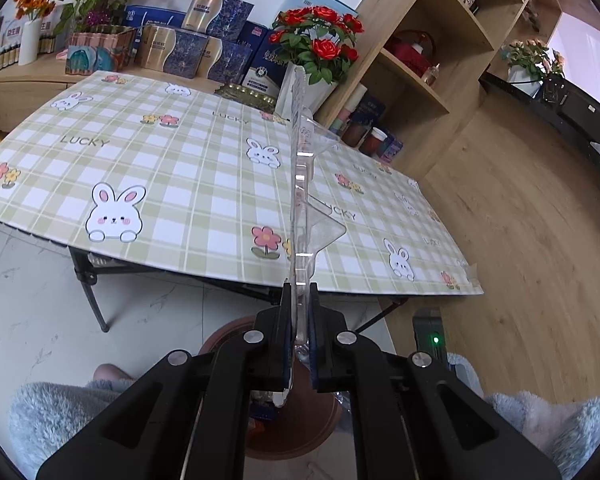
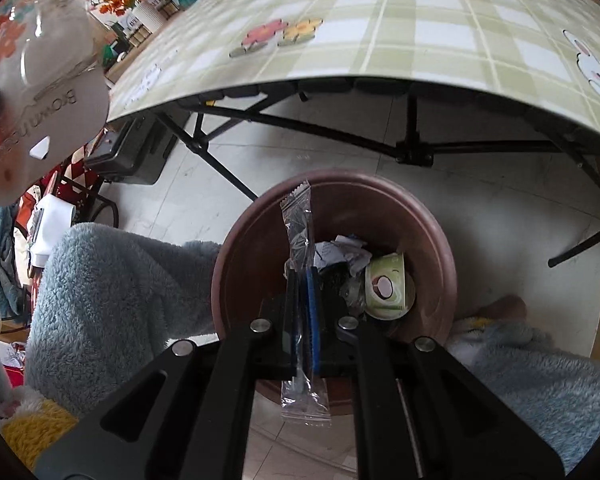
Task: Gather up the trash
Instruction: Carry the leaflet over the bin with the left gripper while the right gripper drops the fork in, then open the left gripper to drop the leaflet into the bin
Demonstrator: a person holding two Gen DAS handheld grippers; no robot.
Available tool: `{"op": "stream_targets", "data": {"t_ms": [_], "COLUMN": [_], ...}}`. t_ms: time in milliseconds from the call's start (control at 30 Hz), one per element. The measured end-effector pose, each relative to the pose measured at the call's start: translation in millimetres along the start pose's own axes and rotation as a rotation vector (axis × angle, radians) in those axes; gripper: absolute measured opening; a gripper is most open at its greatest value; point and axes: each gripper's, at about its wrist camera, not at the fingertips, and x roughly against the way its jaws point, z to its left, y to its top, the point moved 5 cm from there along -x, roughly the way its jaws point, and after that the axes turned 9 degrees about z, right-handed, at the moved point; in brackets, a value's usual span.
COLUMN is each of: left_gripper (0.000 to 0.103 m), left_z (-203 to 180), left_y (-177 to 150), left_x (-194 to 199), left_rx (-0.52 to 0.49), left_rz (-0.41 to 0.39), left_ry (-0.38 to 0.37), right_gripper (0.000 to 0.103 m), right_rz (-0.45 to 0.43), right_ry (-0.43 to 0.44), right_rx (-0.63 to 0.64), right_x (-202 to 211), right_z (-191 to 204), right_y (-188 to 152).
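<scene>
My left gripper (image 1: 299,304) is shut on a clear plastic tray (image 1: 305,184) that stands on edge and reaches out over the checked table (image 1: 172,176). The same tray shows at the top left of the right wrist view (image 2: 40,80). My right gripper (image 2: 302,280) is shut on a clear plastic wrapper (image 2: 299,224) and holds it over a brown round bin (image 2: 428,236) on the floor. The bin holds crumpled paper (image 2: 346,252) and a green cup (image 2: 388,286). The bin also shows below the left gripper (image 1: 296,424).
Boxes (image 1: 204,48) and red roses in a white pot (image 1: 320,48) stand at the table's far edge. A wooden shelf unit (image 1: 428,60) is on the right. Black folding table legs (image 2: 228,176) stand near the bin. Fluffy blue-clad knees (image 2: 112,280) flank it.
</scene>
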Motion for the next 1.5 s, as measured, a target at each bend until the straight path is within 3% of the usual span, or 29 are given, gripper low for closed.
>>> {"op": "stream_targets", "data": {"t_ms": [267, 500, 600, 633, 900, 1167, 1500], "left_gripper": [0.007, 0.007, 0.007, 0.007, 0.007, 0.007, 0.007], "left_z": [3.8, 0.7, -0.2, -0.7, -3.6, -1.4, 7.6], "left_y": [-10.1, -21.7, -25.6, -27.3, -39.7, -56.4, -85.0], "left_x": [-6.9, -19.3, -25.4, -27.4, -45.4, -71.0, -111.7], "left_rx": [0.014, -0.006, -0.023, -0.029, -0.053, -0.045, 0.021], "left_rz": [0.025, 0.069, 0.091, 0.1, 0.171, 0.264, 0.449], "left_ry": [-0.005, -0.003, 0.014, 0.016, 0.021, 0.027, 0.015], "right_gripper": [0.013, 0.07, 0.091, 0.093, 0.097, 0.097, 0.097], "right_rz": [0.003, -0.089, -0.148, -0.17, -0.348, -0.442, -0.454], "right_ry": [-0.009, -0.01, -0.063, -0.092, -0.254, -0.268, -0.263], "right_rx": [-0.002, -0.01, -0.001, 0.004, 0.003, -0.088, -0.157], "right_x": [0.2, 26.4, 45.2, 52.7, 120.6, 167.5, 174.7], "right_z": [-1.1, -0.9, 1.0, 1.3, -8.3, -34.6, -54.4], "right_y": [2.2, 2.7, 6.2, 7.6, 18.3, 20.1, 10.5]}}
